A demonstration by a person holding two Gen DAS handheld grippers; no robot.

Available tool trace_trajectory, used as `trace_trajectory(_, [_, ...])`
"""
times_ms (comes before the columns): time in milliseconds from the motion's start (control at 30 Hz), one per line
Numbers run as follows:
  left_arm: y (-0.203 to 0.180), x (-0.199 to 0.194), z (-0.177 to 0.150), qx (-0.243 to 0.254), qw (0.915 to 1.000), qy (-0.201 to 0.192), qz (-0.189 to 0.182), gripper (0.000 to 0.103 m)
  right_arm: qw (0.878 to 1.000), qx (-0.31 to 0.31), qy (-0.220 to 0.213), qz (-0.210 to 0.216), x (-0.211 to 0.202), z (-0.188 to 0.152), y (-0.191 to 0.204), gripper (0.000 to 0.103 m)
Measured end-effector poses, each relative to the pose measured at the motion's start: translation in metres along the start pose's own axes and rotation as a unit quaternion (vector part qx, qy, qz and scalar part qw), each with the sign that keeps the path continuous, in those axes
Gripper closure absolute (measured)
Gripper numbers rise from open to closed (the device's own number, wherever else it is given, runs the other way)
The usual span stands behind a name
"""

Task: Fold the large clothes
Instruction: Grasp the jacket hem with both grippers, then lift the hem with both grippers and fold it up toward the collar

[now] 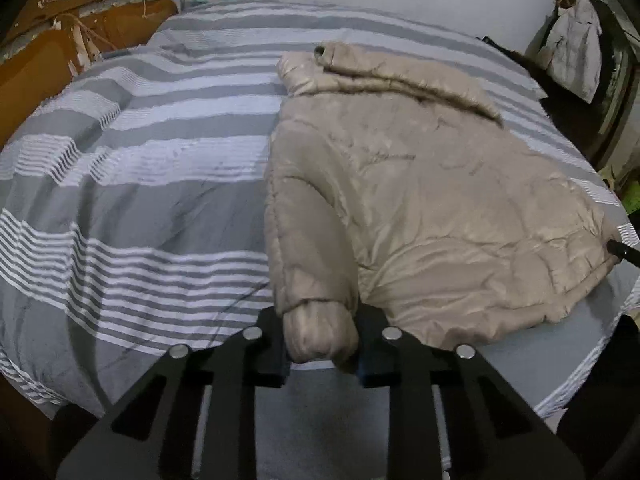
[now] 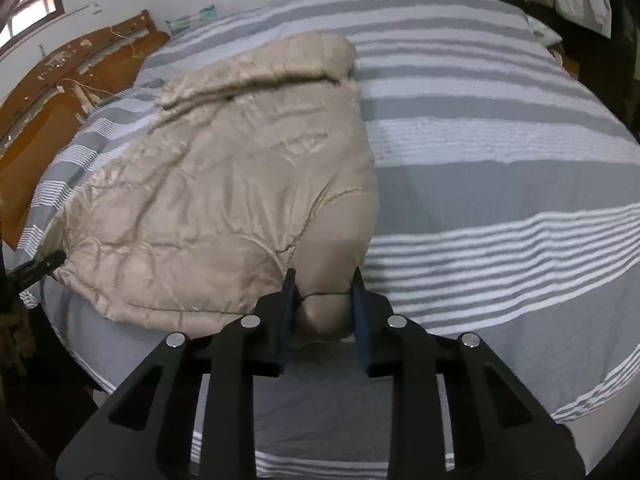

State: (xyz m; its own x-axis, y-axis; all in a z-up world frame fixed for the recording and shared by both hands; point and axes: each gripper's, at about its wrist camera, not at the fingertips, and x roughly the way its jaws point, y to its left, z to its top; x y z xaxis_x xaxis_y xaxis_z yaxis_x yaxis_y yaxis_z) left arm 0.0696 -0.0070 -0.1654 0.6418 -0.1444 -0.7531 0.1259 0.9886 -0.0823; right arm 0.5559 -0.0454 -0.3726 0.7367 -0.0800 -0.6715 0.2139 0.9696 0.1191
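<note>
Already clamped at both near corners: beige padded jacket [image 1: 420, 184], spread across a grey-and-white striped bed cover [image 1: 140, 152] with its collar toward the far wall. Left tool [image 1: 320, 344] closed on the bunched cuff of the sleeve [image 1: 308, 248] lying along the jacket's edge; right tool [image 2: 323, 312] closed on a puffed fold of the opposite lower corner [image 2: 332, 240]. Judged soft, light and bulky, with a slick, shiny shell likely to slide against itself and spring back once folded. Best held at gathered edges such as cuff and hem, where the padding compresses between the pads. Seen beyond the bed: worn wooden headboard [image 1: 60, 36] and a pale garment [image 1: 576, 44] hanging by the wall.
</note>
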Motion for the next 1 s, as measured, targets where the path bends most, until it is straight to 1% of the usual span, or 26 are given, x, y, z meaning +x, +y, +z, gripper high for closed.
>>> trace_trajectory(133, [-0.007,-0.028,0.011,0.007,0.9997,-0.021,-0.009,0.082,0.999,-0.007,-0.032,0.003,-0.033,0.011,0.006,0.079])
trace_trajectory(300, [-0.009,-0.066,0.024,-0.004,0.9988,-0.042,-0.023,0.083,0.998,-0.016,-0.064,0.018,-0.073,0.019,0.014,0.080])
trace_trajectory(367, [-0.011,-0.082,0.029,-0.004,0.9984,-0.053,-0.021,0.083,0.997,-0.016,-0.073,0.025,-0.088,0.024,0.016,0.080])
trace_trajectory(500, [-0.011,-0.113,0.034,-0.015,0.9980,-0.056,-0.025,0.083,0.995,-0.014,-0.089,0.034,-0.122,0.022,0.025,0.081])
trace_trajectory(600, [-0.010,-0.124,0.039,-0.020,0.9977,-0.058,-0.027,0.083,0.993,-0.018,-0.107,0.034,-0.138,0.030,0.027,0.081])
trace_trajectory(667, [-0.009,-0.127,0.048,-0.021,0.9971,-0.069,-0.026,0.083,0.992,-0.023,-0.121,0.034,-0.142,0.039,0.029,0.080])
trace_trajectory(800, [-0.007,-0.124,0.079,-0.014,0.9931,-0.115,-0.019,0.083,0.986,-0.029,-0.162,0.030,-0.139,0.070,0.036,0.080])
trace_trajectory(933, [-0.005,-0.101,0.115,0.003,0.9880,-0.154,-0.008,0.083,0.981,-0.029,-0.193,0.021,-0.123,0.105,0.035,0.080])
trace_trajectory(1000, [-0.004,-0.089,0.130,0.009,0.9863,-0.165,-0.006,0.082,0.978,-0.024,-0.206,0.013,-0.109,0.125,0.032,0.080])
